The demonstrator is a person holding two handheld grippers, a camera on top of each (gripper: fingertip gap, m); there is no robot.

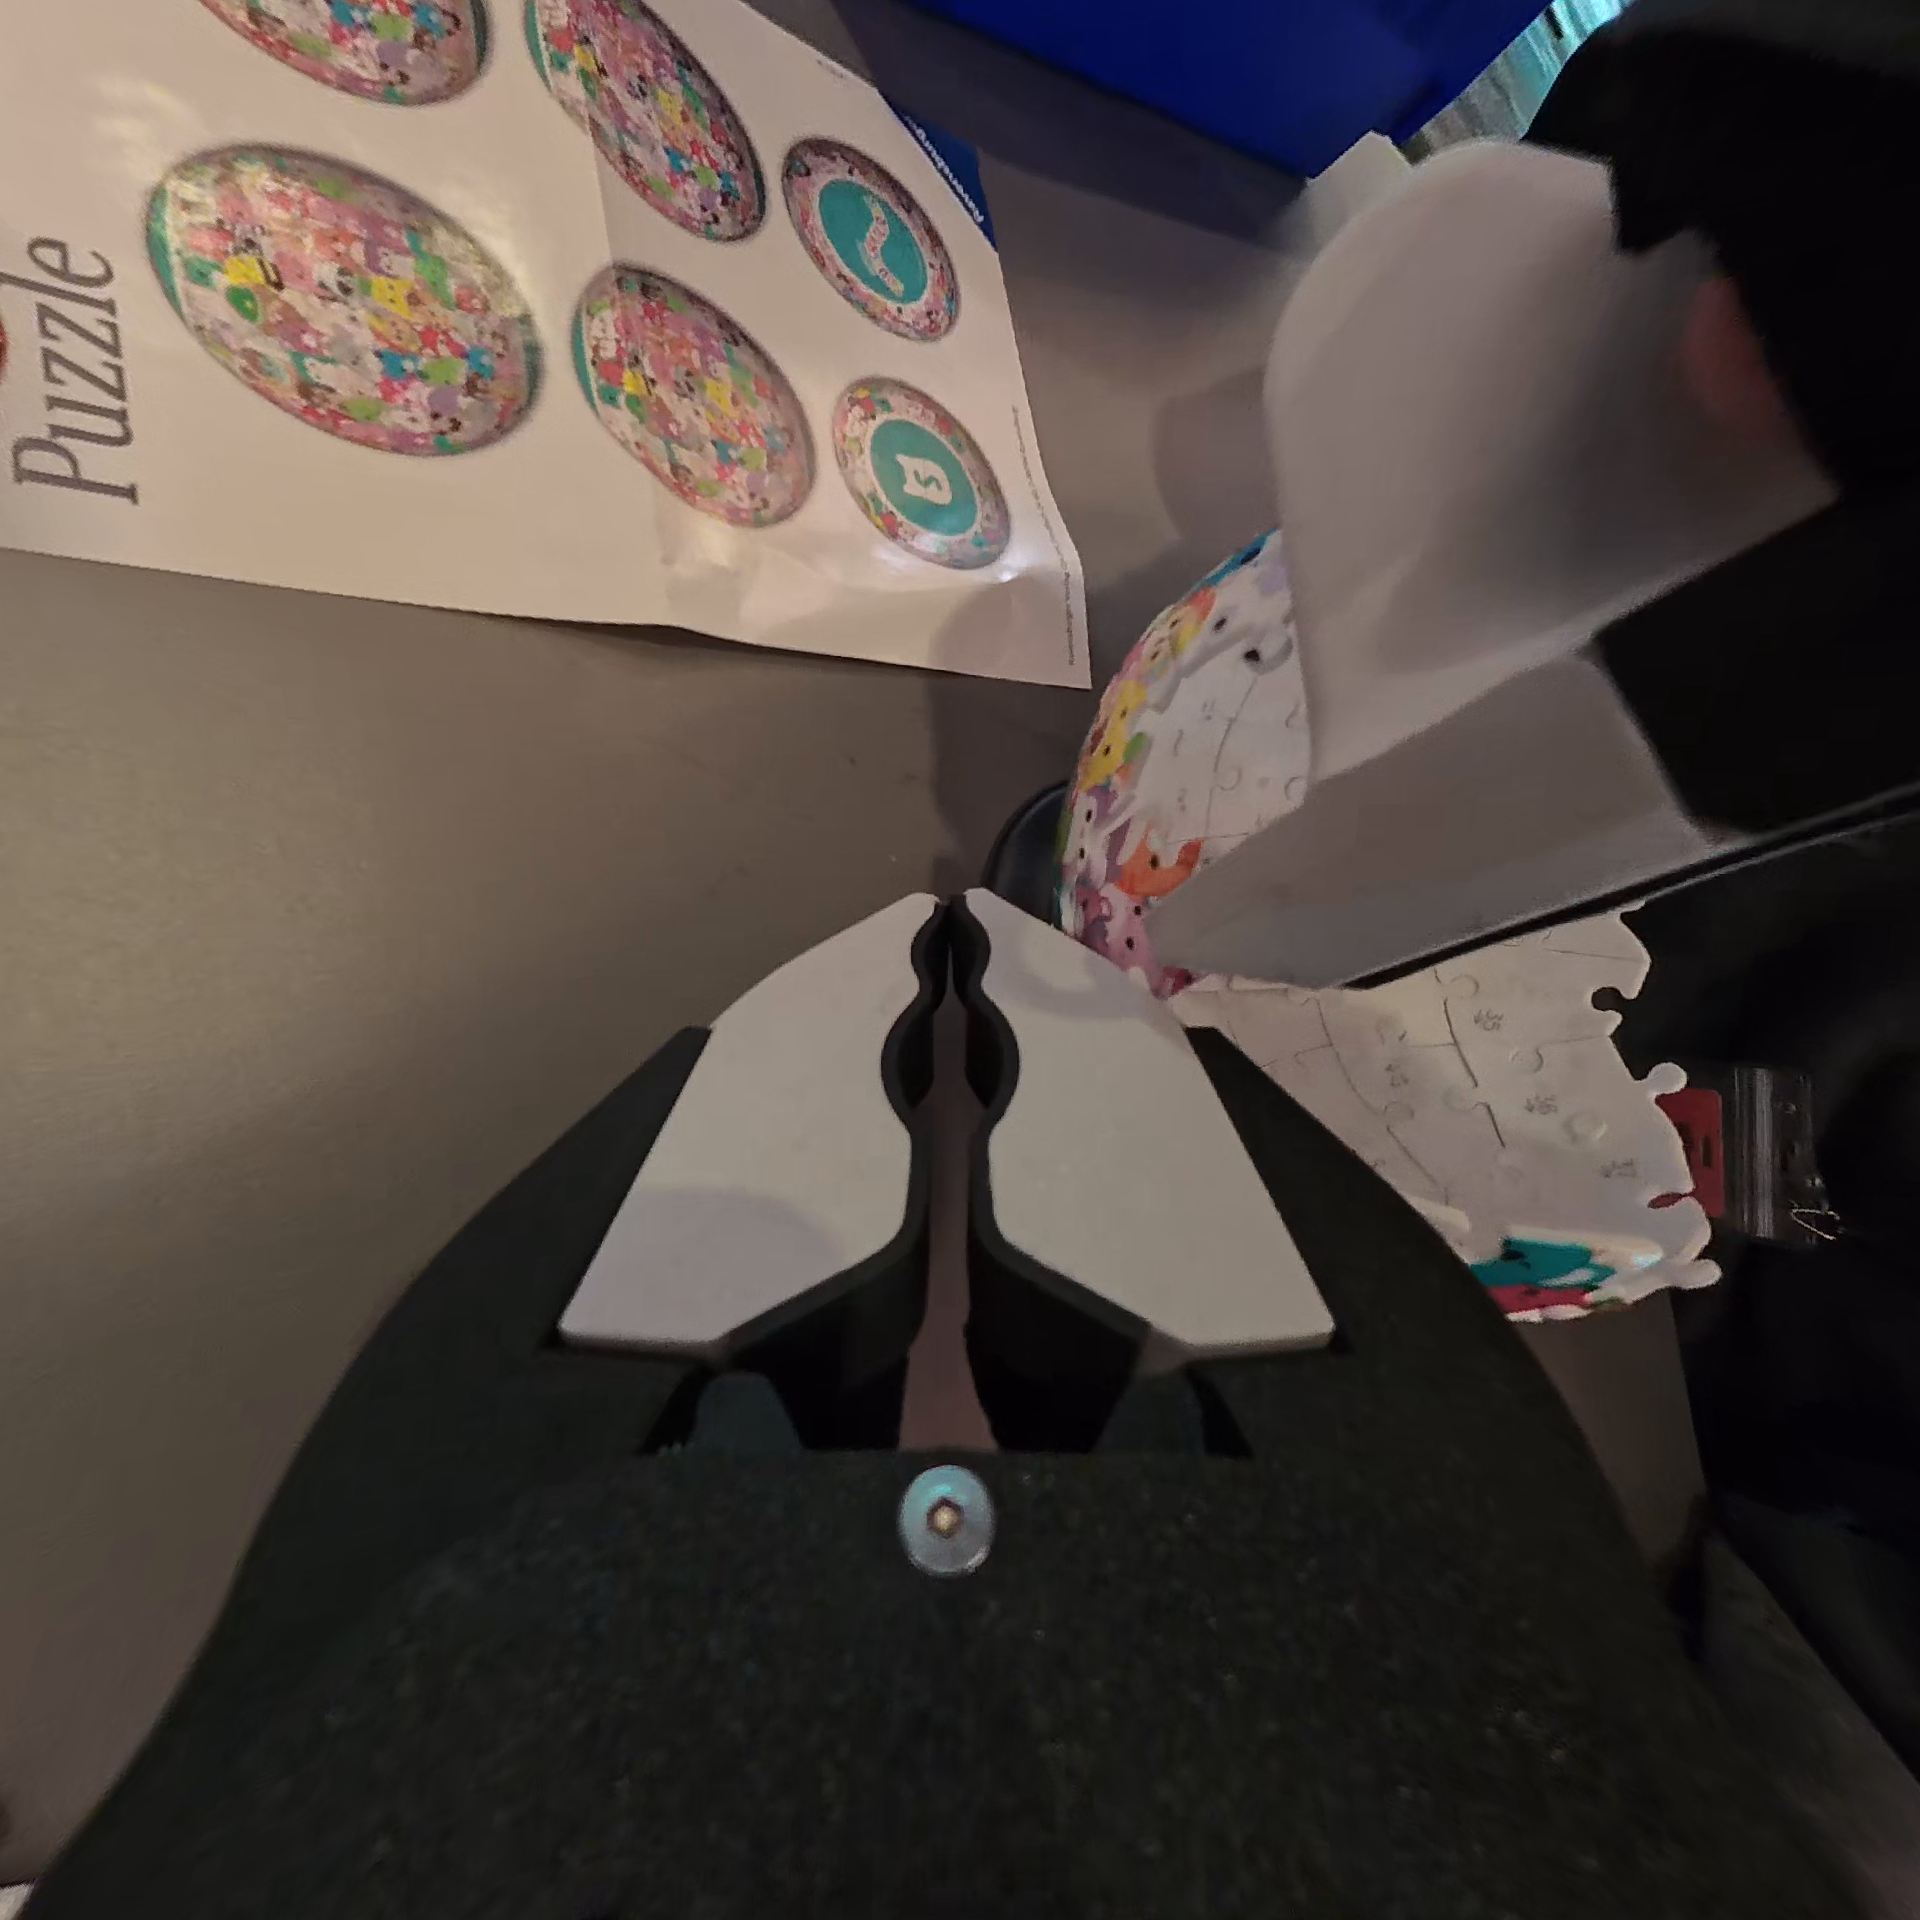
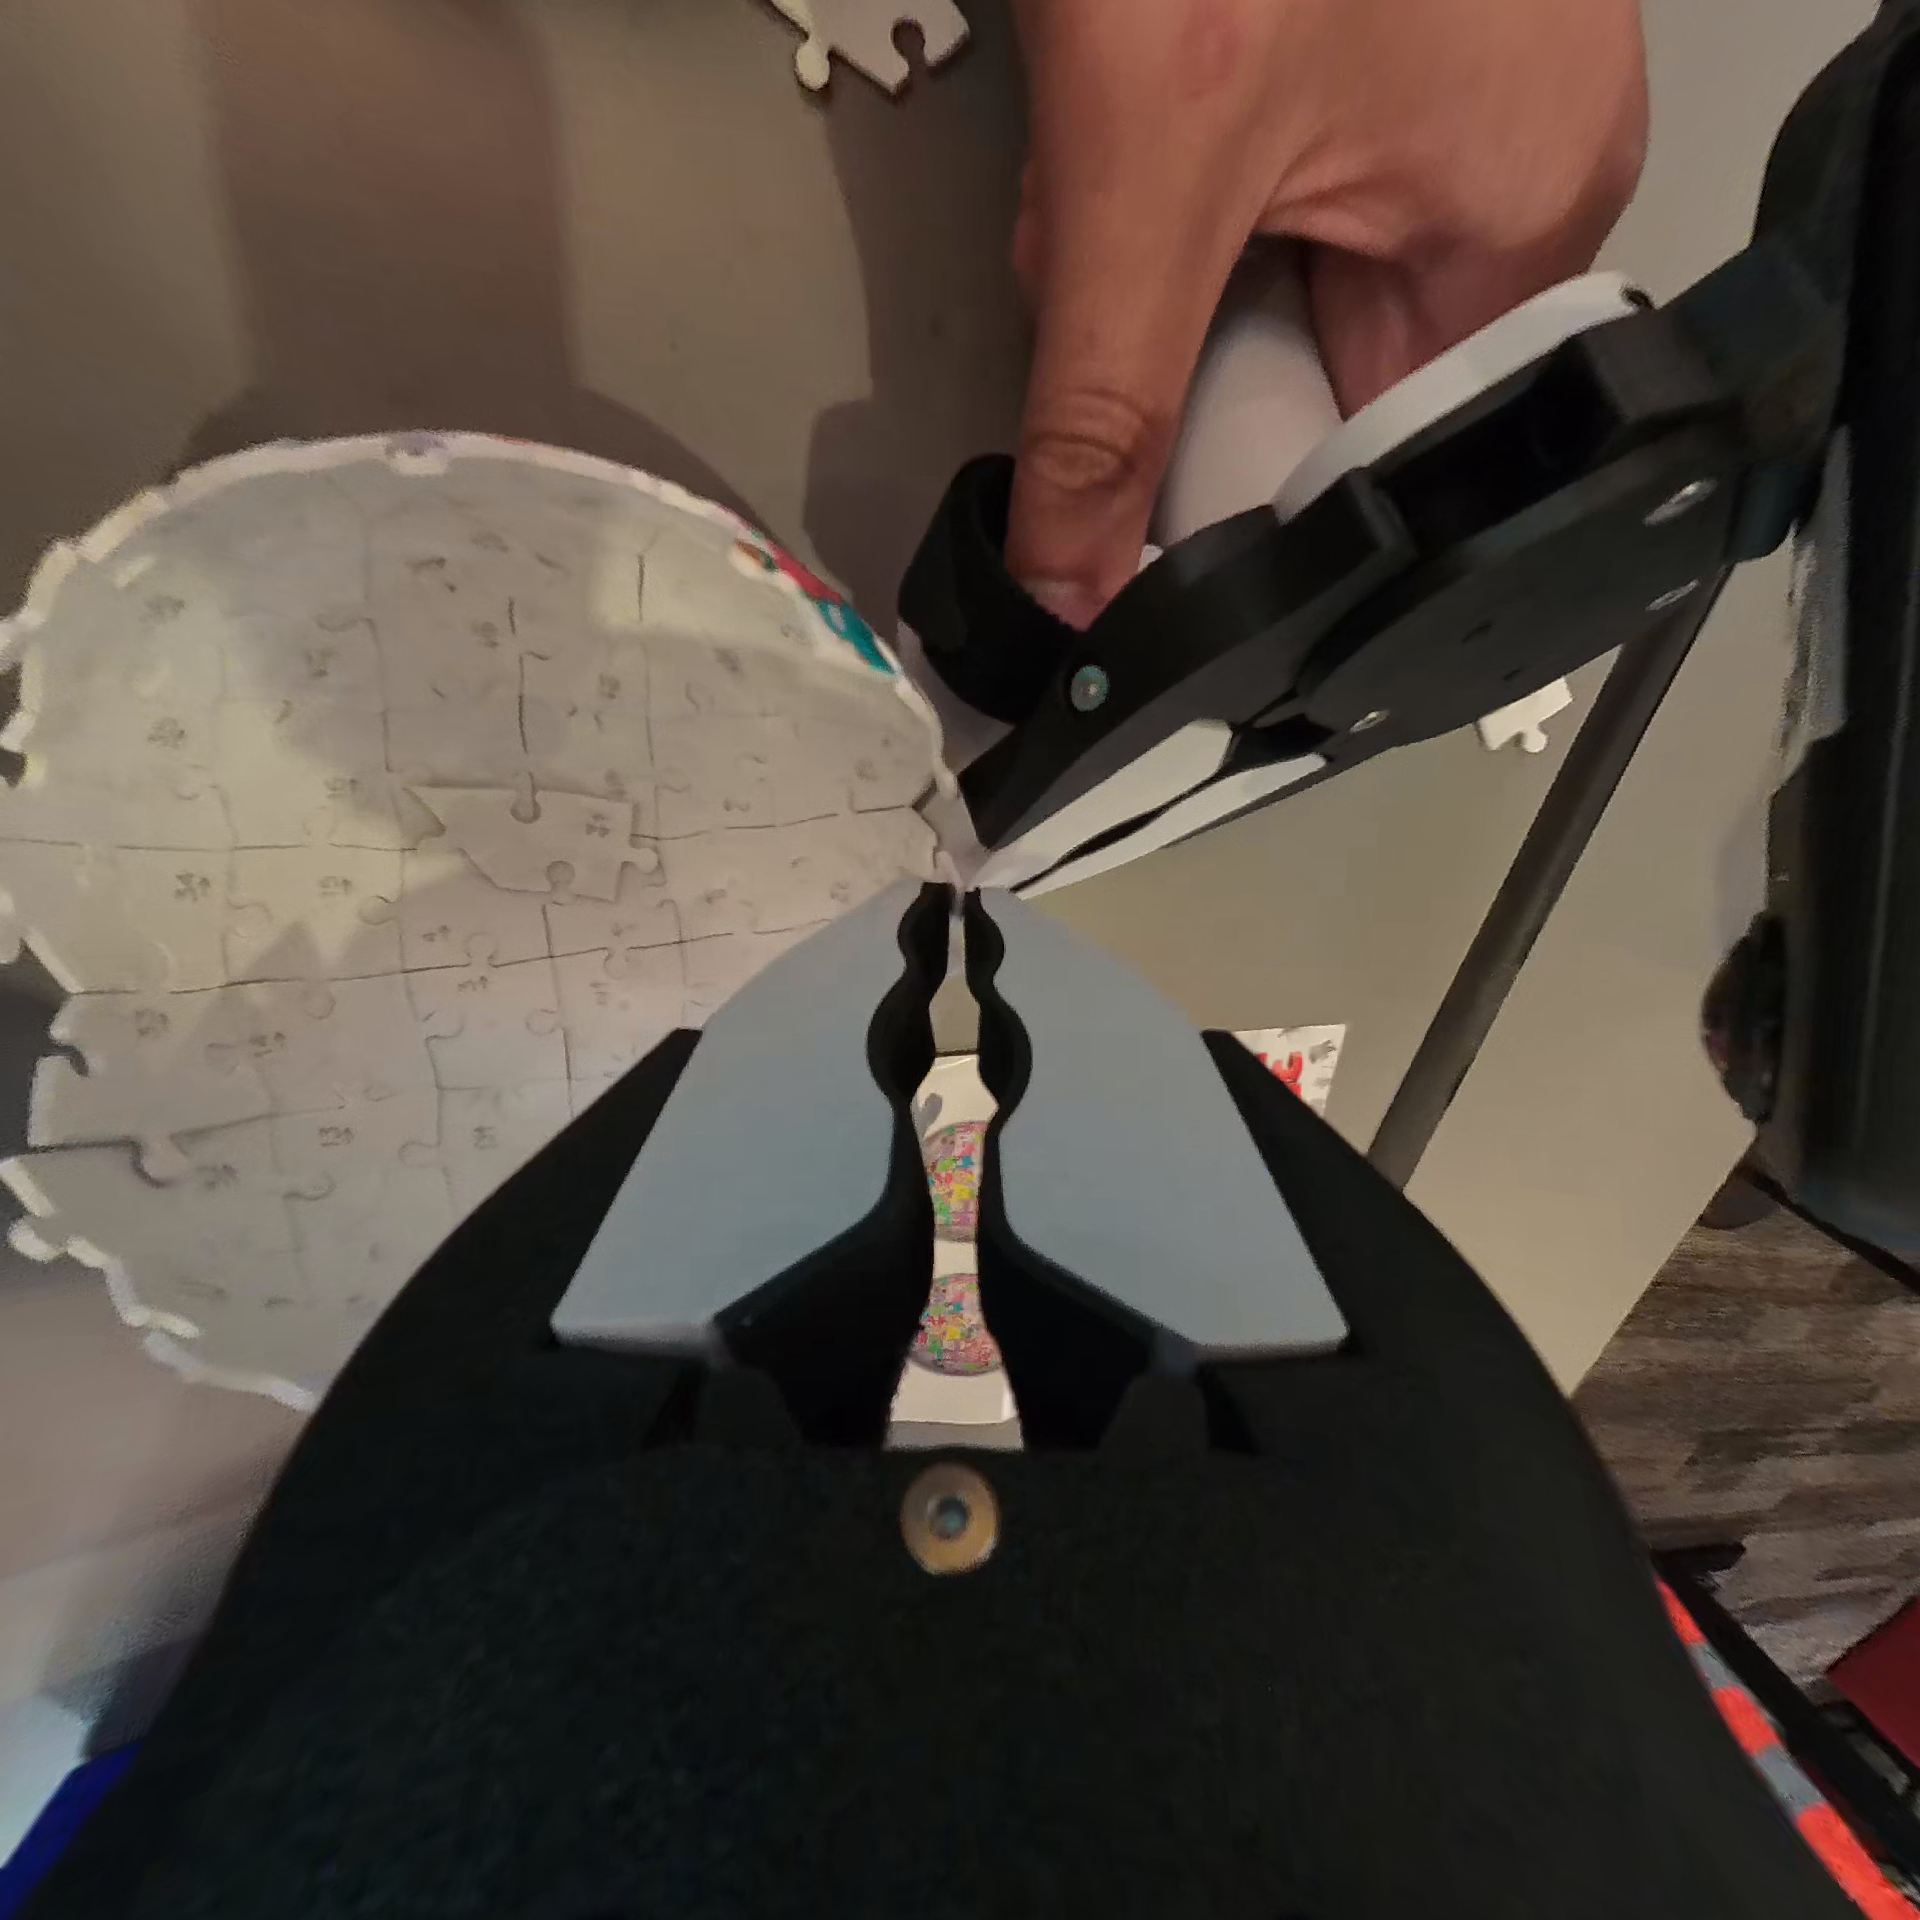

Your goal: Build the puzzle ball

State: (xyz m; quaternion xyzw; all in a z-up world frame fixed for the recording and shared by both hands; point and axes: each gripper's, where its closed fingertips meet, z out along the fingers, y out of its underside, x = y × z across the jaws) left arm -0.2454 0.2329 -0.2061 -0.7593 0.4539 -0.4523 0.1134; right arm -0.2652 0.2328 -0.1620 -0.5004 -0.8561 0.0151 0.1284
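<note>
Grey table (image 1: 312, 935): puzzle ball (image 2: 416, 883) hollow faces camera, seemingly.

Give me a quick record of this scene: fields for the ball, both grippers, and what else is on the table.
puzzle ball: partly built open shell, white inside showing, jagged rim
left gripper: shut, tips at the ball's rim
right gripper: nearly closed at the same rim; grip unclear
instruction sheet: flat on the table beside the ball
loose piece: on the table, apart from the ball

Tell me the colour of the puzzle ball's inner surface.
Plain white inner surface, clearest in the right wrist view.
</note>
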